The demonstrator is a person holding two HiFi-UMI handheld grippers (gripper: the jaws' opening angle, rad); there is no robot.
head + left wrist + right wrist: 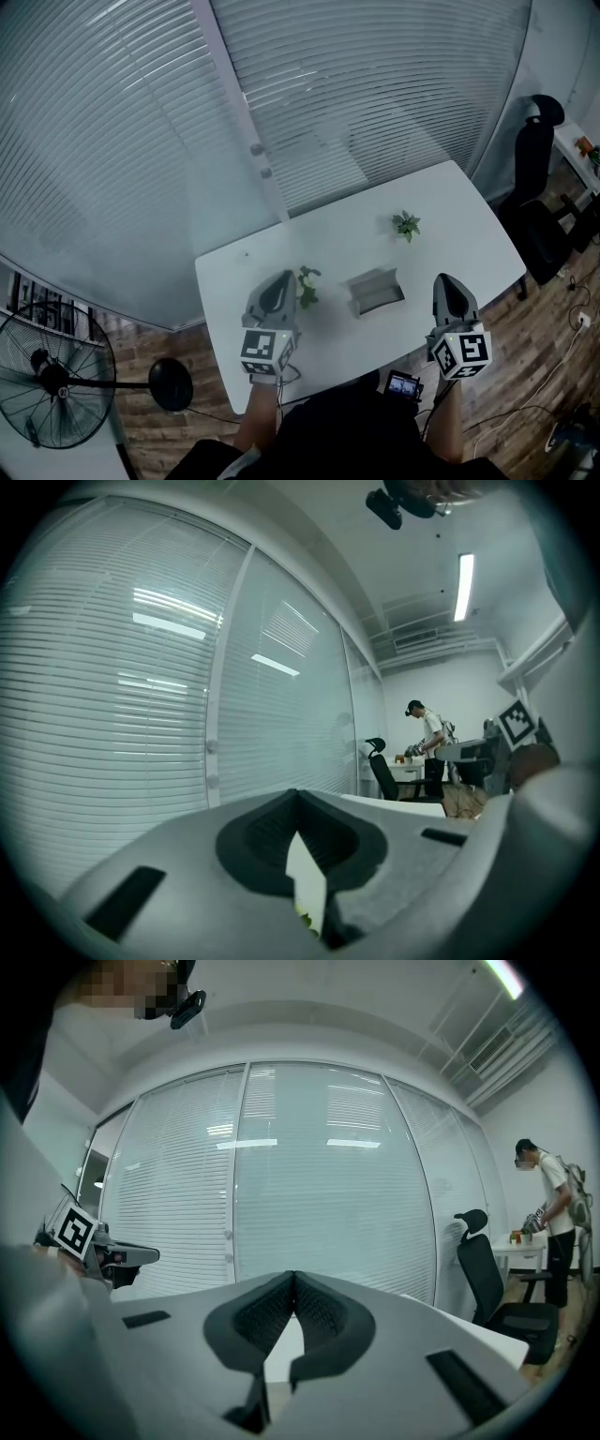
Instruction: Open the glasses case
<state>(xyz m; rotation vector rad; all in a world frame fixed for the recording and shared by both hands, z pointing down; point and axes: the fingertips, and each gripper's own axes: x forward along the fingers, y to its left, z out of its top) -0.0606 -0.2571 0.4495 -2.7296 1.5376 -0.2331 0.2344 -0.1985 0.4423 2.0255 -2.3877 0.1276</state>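
Grey and boxy, the glasses case (375, 292) lies near the middle of the white surface (450, 211), between the two claws and touching neither. The left claw (278, 281) hangs just beside a small potted plant (307, 286). The right claw (448, 281) hangs over the near right part of the surface. Each claw's own view shows its tips pressed together with nothing between them.

The case is small in the head view. A paler face above a darker strip would fit either a raised lid or a closed shell, and I cannot tell which.

By its look, it is probably a light, stiff shell with a smooth skin, so it is likely to skid on the slick surface if pushed from one side only. A sound hold would pin the lower half with one claw. The other claw would take the lid's long free edge, opposite the hinge, with a shallow bite so the shell is not crushed. Which long side carries the hinge cannot be made out.
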